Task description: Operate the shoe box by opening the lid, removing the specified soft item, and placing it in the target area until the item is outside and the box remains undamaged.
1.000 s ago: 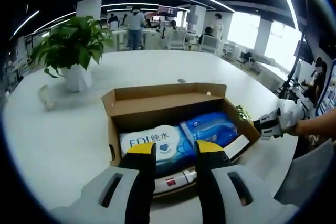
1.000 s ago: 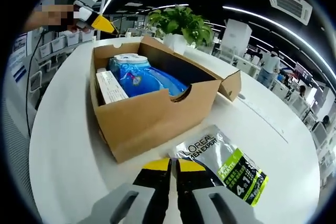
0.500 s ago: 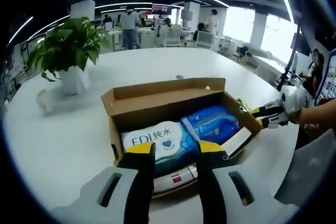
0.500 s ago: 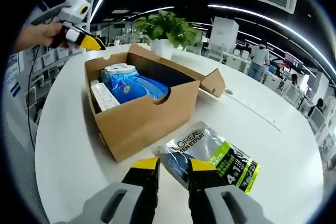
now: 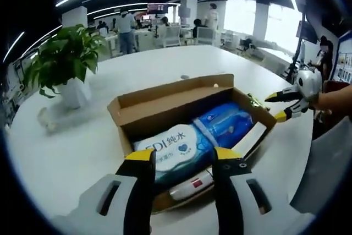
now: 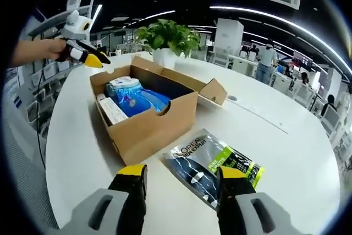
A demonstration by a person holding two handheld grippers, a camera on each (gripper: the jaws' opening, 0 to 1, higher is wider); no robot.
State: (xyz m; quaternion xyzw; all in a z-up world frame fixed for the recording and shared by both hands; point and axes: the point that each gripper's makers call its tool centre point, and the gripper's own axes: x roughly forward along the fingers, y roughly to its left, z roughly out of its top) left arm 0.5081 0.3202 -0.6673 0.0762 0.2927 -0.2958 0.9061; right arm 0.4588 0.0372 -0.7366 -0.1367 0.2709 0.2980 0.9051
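We see the shoe box [image 6: 144,116] open at the top, so a gripper could reach in from above, but its tall walls block the sides. The packs [image 5: 198,141] fill it tightly. A flat pouch [image 6: 212,163] lies just beside it, a potted plant [image 5: 63,64] stands well apart, and bare table [image 6: 286,158] lies around.
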